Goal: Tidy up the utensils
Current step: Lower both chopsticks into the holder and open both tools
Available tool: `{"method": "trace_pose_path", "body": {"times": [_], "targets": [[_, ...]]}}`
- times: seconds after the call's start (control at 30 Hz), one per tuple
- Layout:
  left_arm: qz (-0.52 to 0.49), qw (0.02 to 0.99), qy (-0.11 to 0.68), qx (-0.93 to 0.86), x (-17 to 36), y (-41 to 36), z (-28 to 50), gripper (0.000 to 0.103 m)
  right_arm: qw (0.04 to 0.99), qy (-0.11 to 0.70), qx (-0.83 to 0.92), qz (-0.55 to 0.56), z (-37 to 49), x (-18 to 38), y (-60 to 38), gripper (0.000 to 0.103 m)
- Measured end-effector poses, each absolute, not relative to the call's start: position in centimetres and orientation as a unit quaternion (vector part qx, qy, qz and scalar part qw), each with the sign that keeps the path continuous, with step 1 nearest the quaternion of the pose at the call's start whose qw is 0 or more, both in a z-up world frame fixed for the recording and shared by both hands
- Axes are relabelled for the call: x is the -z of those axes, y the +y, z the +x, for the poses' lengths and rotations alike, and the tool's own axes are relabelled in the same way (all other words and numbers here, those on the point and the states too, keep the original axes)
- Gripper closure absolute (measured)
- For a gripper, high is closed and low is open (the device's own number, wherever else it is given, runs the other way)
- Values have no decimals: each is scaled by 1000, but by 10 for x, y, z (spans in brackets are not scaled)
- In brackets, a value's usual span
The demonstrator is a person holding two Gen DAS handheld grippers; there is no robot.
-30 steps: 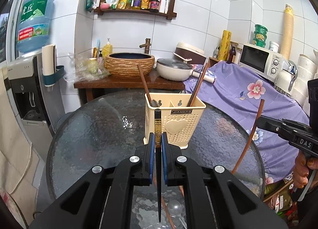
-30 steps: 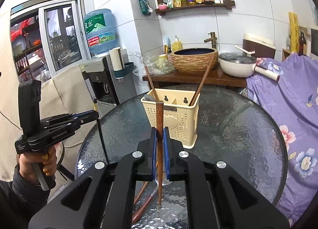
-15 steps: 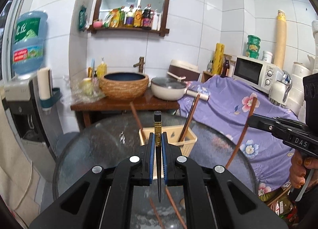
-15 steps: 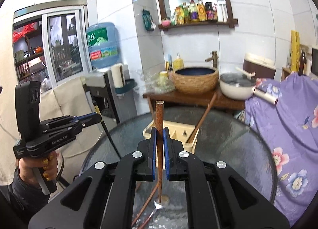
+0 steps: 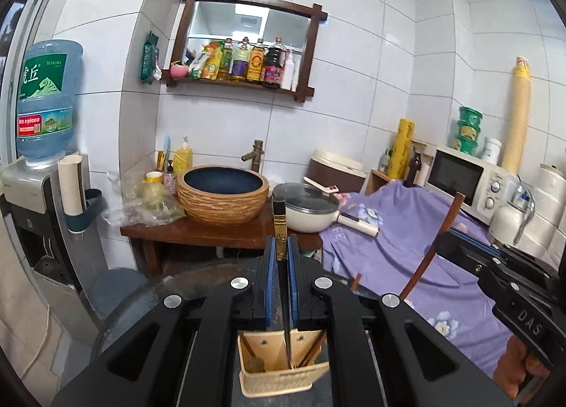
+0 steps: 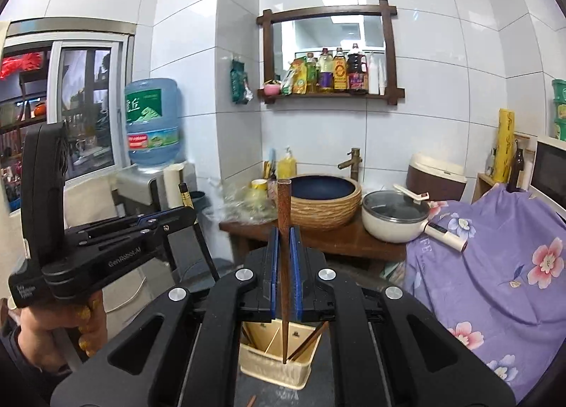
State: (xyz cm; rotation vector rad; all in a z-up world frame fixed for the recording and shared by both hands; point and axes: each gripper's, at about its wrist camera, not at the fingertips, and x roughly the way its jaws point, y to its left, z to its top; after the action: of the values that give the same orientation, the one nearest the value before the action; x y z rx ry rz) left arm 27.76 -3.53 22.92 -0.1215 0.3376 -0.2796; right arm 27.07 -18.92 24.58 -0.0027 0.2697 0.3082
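Observation:
My left gripper (image 5: pixel 278 255) is shut on a black chopstick with a gold top (image 5: pixel 279 230), held upright. Its thin tip hangs above the cream utensil holder (image 5: pixel 279 384), which stands on the round glass table (image 5: pixel 141 301). My right gripper (image 6: pixel 283 248) is shut on a brown wooden chopstick (image 6: pixel 283 209), also upright, with its tip over the same holder (image 6: pixel 272 370). Brown chopsticks and a spoon lean inside the holder. Each gripper shows in the other's view: the right one (image 5: pixel 456 244) at the right edge, the left one (image 6: pixel 184 217) at the left.
Behind the table stands a wooden stand with a woven basin (image 5: pixel 222 195) and a lidded pan (image 5: pixel 307 209). A purple flowered cloth (image 5: pixel 406 230) covers furniture on the right, under a microwave (image 5: pixel 463 180). A water dispenser (image 5: pixel 35 195) is at left. A loose chopstick (image 6: pixel 252 400) lies on the table.
Both grippers have risen with their chopsticks still clamped. The holder and table have slid from the middle to the bottom of both views.

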Motion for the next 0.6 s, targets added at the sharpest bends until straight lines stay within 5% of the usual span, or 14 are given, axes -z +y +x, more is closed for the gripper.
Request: {"method": "trace_pose_path", "body": {"times": [0.6], "targets": [[-64, 971, 198, 120, -139, -48, 311, 96, 973, 186, -134, 19, 322, -142, -178, 96]]}}
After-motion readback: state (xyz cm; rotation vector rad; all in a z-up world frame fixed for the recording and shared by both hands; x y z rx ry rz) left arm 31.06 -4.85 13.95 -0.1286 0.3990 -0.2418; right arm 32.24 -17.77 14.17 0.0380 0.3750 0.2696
